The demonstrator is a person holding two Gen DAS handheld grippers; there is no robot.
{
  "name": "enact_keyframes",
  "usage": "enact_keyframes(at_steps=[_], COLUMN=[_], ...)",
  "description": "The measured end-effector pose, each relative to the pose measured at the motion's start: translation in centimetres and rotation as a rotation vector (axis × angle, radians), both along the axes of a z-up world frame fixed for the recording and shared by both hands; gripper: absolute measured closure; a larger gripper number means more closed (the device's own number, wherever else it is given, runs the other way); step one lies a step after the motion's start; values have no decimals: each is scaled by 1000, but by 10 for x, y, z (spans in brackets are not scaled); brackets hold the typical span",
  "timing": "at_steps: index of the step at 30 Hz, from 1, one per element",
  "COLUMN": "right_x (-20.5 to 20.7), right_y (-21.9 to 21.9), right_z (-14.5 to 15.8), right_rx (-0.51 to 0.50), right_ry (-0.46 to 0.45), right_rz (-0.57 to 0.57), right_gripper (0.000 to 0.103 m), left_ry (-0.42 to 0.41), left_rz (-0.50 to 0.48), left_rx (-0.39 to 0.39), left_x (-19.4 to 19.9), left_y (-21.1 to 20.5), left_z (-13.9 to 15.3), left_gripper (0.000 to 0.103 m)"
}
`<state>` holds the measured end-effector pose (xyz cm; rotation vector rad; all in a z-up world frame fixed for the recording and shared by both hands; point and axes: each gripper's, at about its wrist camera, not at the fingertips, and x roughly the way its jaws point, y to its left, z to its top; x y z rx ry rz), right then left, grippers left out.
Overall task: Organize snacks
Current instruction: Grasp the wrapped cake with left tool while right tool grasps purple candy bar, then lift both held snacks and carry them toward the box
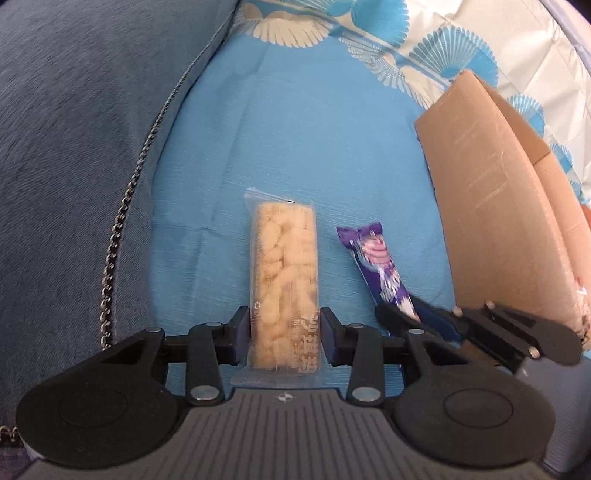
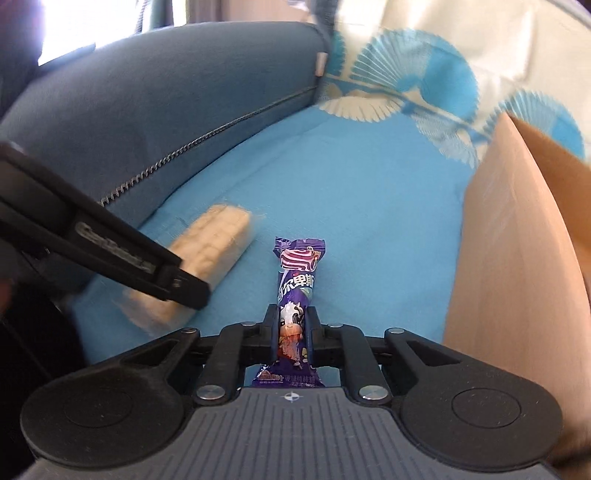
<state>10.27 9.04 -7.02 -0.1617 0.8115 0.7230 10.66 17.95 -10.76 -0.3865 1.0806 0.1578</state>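
Note:
My left gripper (image 1: 284, 328) is shut on a clear-wrapped beige rice cracker bar (image 1: 283, 273), which points forward over the blue cloth. My right gripper (image 2: 291, 325) is shut on a purple candy packet (image 2: 295, 291) with a cow picture. In the left wrist view the purple packet (image 1: 380, 262) and the right gripper (image 1: 417, 317) lie just right of the bar. In the right wrist view the left gripper (image 2: 181, 284) and the bar (image 2: 214, 251) are at the left, blurred.
A brown cardboard box (image 1: 491, 206) stands at the right; it also shows in the right wrist view (image 2: 509, 258). A blue-grey sofa cushion (image 1: 81, 147) with a zipper rises at the left. A fan-patterned cloth (image 1: 369, 29) lies at the back.

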Motion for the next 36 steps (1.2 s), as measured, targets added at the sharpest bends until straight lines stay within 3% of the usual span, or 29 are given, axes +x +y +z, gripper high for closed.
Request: enact_keyframes(at_steps=[6,9,15,23,36], right_x=[-22,-39,-56,-40,-40], right_y=[-13,-16,-38,-48,-49], right_z=[-1,1,-2,-14,-17], right_rx=[-11,-43,36,108,108], right_ry=[107,102,55,116,81], right_rz=[-45,-17,24,-19,-8], right_gripper=[89,87,85,79,78], left_ry=[0,8,27,5,12], left_rz=[-5,-26,-95,-84,-112], left_rx=[1,-8,9,40,116], left_x=[-3,-6,-3,0,17], left_y=[-4,-5,-15,-21,-37], left_z=[0,0,-1,-3,-6], left_gripper=[61,61,60,55,50])
